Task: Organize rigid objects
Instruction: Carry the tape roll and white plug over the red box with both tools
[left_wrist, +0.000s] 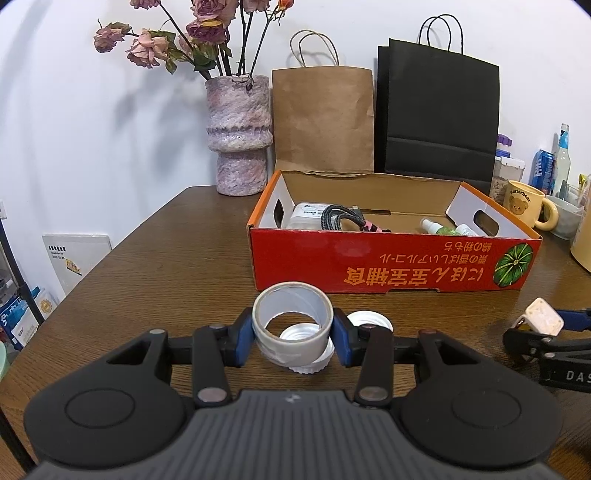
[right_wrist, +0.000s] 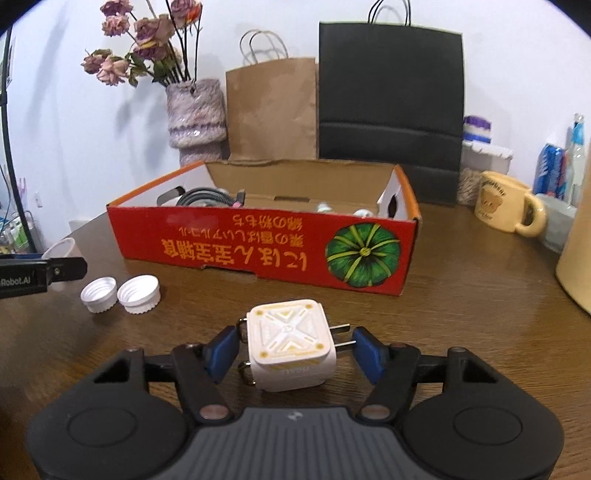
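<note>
My left gripper (left_wrist: 293, 332) is shut on a grey tape roll (left_wrist: 273, 349), held on its side just above the wooden table (left_wrist: 166, 266). Two white bottle caps (right_wrist: 99, 295) (right_wrist: 139, 294) lie on the table under and just beyond the roll. A white plug charger (right_wrist: 290, 345) sits between the blue pads of my right gripper (right_wrist: 295, 345); its prongs touch the right pad and its metal loops touch the left pad. The red cardboard box (left_wrist: 388, 266) stands open behind, holding a cable, a white device and small bottles.
A pink vase (left_wrist: 238, 136) of dried flowers, a brown paper bag (left_wrist: 323, 122) and a black paper bag (left_wrist: 437, 118) stand against the wall behind the box. A yellow mug (right_wrist: 506, 206), cans and bottles crowd the right side. Bare table lies left of the box.
</note>
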